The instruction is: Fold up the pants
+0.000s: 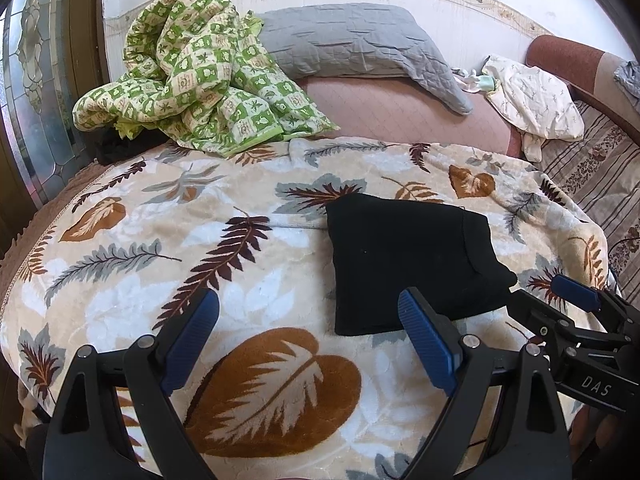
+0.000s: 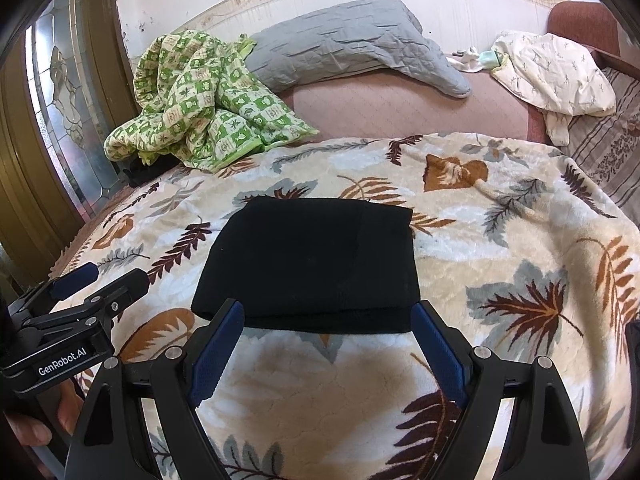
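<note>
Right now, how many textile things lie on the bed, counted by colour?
Black: 1, the folded pants
Green checked: 1, the crumpled quilt
Grey: 1, the quilted pillow
Cream with small print: 1, the cloth
Leaf-patterned: 1, the blanket underneath
Total: 5

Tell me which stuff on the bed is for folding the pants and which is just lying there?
For the job:
black pants, folded into a block
left gripper, open
right gripper, open
leaf blanket underneath the pants

Just lying about:
green checked quilt
grey pillow
cream cloth
</note>
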Motion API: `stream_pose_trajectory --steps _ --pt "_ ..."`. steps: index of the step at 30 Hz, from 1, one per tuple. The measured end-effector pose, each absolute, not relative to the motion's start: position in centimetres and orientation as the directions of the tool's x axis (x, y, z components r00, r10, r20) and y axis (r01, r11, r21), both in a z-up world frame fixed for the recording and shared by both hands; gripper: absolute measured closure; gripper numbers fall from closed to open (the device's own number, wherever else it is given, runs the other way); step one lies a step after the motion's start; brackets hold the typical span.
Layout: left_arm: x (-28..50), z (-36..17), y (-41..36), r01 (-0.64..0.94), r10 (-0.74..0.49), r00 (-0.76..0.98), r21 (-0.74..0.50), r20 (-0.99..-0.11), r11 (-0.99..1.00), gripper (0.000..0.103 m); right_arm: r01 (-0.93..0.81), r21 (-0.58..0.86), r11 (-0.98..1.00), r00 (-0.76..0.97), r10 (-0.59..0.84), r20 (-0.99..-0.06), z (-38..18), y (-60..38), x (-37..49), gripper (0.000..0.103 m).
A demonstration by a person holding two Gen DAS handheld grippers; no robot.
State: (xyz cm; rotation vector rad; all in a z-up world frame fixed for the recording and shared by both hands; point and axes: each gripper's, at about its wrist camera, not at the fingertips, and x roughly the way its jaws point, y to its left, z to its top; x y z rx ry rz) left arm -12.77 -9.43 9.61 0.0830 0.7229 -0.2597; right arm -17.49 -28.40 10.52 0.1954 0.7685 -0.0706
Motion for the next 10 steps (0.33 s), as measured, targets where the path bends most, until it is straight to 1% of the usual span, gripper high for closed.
stream_pose_trajectory --steps 10 --pt "-13.22 9.61 -9.57 0.288 -0.229 0.718 -0.019 -0.657 0.958 0.011 0.139 0.145 0.980 0.713 0.002 -0.701 10.31 -28.57 -17.75 0.017"
